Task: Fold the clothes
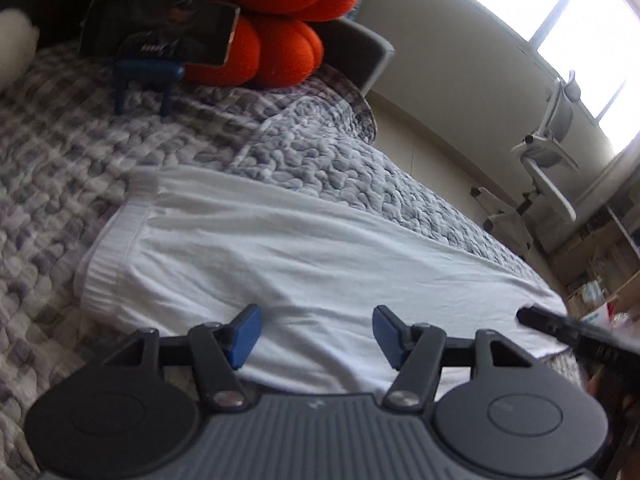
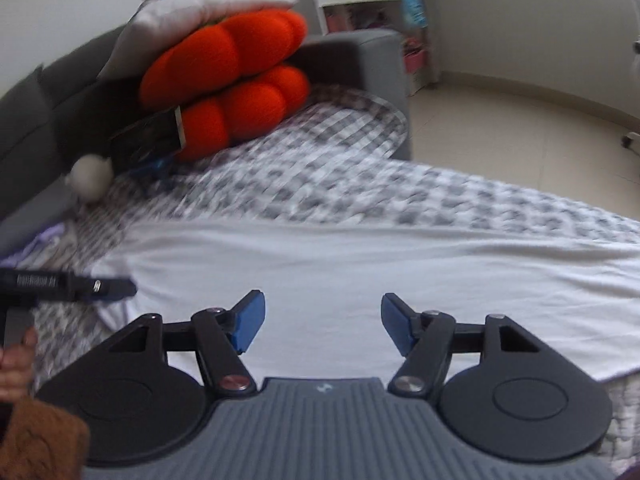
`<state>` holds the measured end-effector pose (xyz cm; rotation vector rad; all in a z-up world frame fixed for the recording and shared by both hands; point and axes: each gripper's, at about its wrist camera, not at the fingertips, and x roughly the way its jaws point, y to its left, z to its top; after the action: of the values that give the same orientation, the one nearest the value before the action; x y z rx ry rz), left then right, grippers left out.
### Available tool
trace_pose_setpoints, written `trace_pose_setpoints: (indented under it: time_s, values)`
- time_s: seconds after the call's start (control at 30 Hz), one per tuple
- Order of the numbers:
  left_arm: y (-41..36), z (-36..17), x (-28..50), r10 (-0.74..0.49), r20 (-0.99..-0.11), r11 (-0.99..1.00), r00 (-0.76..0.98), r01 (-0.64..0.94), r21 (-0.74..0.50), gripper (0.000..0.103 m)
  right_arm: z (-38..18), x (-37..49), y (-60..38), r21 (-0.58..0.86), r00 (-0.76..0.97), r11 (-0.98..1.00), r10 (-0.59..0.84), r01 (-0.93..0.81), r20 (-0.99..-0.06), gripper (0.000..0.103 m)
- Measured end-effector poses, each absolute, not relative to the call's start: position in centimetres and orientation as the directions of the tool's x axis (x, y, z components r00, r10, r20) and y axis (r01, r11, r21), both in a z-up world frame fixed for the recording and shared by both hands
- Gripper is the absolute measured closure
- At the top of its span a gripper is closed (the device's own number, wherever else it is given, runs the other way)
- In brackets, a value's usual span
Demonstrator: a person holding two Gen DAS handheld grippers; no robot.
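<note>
While white garment (image 1: 304, 248) lies flat on checked blanket (image 1: 60, 160), left gripper (image 1: 317, 334) fingers spread empty, right gripper (image 2: 322, 322) likewise

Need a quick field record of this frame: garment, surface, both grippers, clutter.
garment: white garment lying flat, elastic band end toward the cushion
surface: grey checked blanket
left gripper: jaws open, nothing held, over the garment's near edge
right gripper: jaws open, nothing held, over the garment
clutter: orange cushion; phone on a blue stand
fold state: no fold visible
</note>
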<state>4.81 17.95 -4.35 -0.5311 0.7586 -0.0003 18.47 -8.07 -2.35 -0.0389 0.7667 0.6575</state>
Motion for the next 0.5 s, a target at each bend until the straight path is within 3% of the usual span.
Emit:
trace_pose_setpoints:
  time_s: [0.13,0.23,0.5]
  values:
    - [20.0,-5.2,4.1,-0.239,-0.634,0.796,0.736,-0.225,-0.562,0.040,-4.2,16.7,-6.2,0.124,0.470,0.791,0.473,-0.599,-0.745,0.034]
    - [21.3,-5.6,3.7,-0.265,-0.618,0.745,0.740,-0.250,-0.619,0.041,-4.0,15.2,-6.6,0.089,0.474,0.788,0.452,-0.609,-0.756,0.033]
    - [22.5,-5.0,3.0,-0.151,-0.636,0.799,0.757,-0.285,-0.530,0.040,-4.6,12.1,-6.8,0.028,0.471,0.790,0.393,-0.612,-0.790,0.031]
